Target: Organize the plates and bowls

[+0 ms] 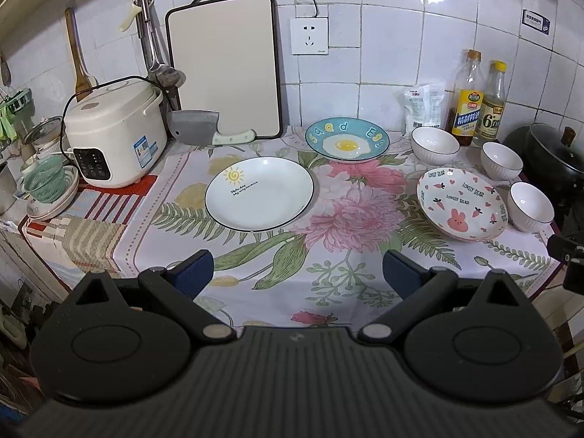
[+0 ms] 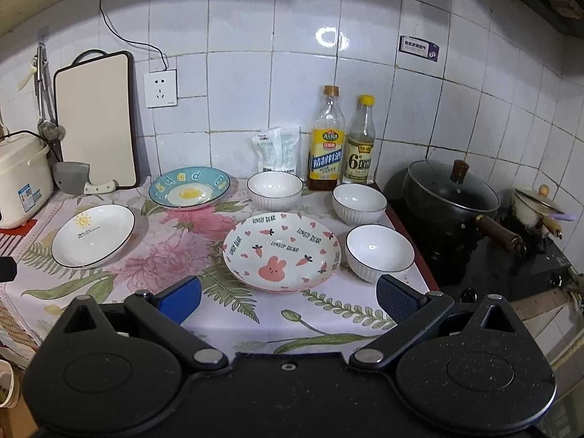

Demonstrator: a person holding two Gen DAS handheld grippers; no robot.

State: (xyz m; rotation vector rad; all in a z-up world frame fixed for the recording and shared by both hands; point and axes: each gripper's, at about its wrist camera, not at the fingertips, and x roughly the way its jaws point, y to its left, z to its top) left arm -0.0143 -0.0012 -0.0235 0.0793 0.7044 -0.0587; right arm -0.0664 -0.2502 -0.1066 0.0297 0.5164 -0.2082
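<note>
Three plates lie on the floral cloth: a white sun plate (image 1: 260,193) (image 2: 93,235), a blue fried-egg plate (image 1: 346,139) (image 2: 189,187), and a pink rabbit plate (image 1: 461,208) (image 2: 281,251). Three white bowls stand at the right: one at the back (image 1: 435,145) (image 2: 275,189), one in the middle (image 1: 502,161) (image 2: 359,203), one near the front (image 1: 531,207) (image 2: 379,252). My left gripper (image 1: 297,273) is open and empty, above the cloth in front of the sun plate. My right gripper (image 2: 288,297) is open and empty, just in front of the rabbit plate.
A rice cooker (image 1: 115,131), cleaver (image 1: 204,132) and upright cutting board (image 1: 222,65) stand at the back left. Two sauce bottles (image 2: 326,138) and a packet (image 2: 275,149) line the wall. A black pot (image 2: 452,197) sits on the stove at right. Dishes and a green strainer (image 1: 45,184) sit far left.
</note>
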